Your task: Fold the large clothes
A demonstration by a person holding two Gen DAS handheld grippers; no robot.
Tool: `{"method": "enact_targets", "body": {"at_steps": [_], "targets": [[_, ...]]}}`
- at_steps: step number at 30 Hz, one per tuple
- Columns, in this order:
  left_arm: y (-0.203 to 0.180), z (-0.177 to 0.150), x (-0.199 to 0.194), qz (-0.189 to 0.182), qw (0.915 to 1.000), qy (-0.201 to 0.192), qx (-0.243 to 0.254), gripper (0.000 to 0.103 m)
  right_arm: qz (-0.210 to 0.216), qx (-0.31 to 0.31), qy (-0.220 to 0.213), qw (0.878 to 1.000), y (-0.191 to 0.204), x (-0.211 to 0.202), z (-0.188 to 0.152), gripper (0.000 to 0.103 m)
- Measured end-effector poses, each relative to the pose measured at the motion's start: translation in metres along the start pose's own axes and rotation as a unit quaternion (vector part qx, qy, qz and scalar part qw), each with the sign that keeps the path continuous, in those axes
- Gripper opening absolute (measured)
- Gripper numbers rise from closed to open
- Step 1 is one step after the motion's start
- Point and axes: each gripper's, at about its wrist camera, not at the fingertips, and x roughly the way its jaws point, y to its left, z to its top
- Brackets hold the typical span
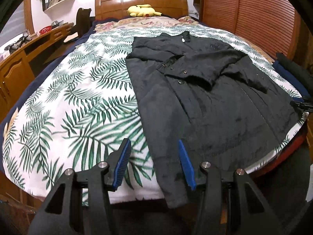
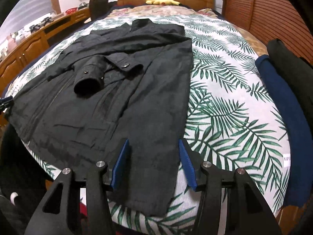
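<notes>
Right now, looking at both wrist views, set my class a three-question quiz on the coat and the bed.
1. True or false: the black coat lies flat on the leaf-print bedspread.
2. What sits at the headboard? A) a yellow plush toy B) a lamp C) a laptop
3. Fill in: a sleeve cuff lies folded across the coat's ____.

Key: 1 true. 2 A. 3 front. Neither the left claw nor the right claw grips anything; both stand open.

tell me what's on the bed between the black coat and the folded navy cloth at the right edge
Nothing: in the right wrist view only bare leaf-print bedspread lies between the black coat and the navy cloth.
</notes>
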Motion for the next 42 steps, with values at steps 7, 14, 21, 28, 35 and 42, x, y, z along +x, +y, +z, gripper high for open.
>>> {"method": "enact_targets", "body": {"at_steps": [7,14,21,28,35,42], "targets": [[0.001,-0.011,-0.005,-0.028,0.9994,0.004,-0.018,0.049,0.009,0.017,-0.006,1.0,-0.001,-0.01,-0.01,0.053],[0.0,-0.02,-0.009,-0.03,0.9993,0.012,-0.018,0.048,0.001,0.011,-0.001,1.0,0.004,-0.018,-0.022,0.053],[0.002,-0.027,-0.01,-0.049,0.9982,0.013,-0.032,0.044,-0.004,0.005,0.006,1.0,0.006,-0.015,-0.026,0.053],[-0.006,-0.016,-0.022,-0.064,0.9977,-0.01,-0.017,0.003,0.0,-0.002,-0.022,1.0,0.011,-0.017,-0.024,0.02],[-0.027,0.03,-0.072,-0.05,0.9958,-0.069,0.034,0.001,0.04,0.014,-0.078,0.996,0.01,-0.049,-0.008,0.008],[-0.034,0.064,-0.114,-0.041,0.9904,-0.116,0.064,0.001,0.057,0.031,-0.17,0.983,0.014,-0.105,0.025,0.003]]}}
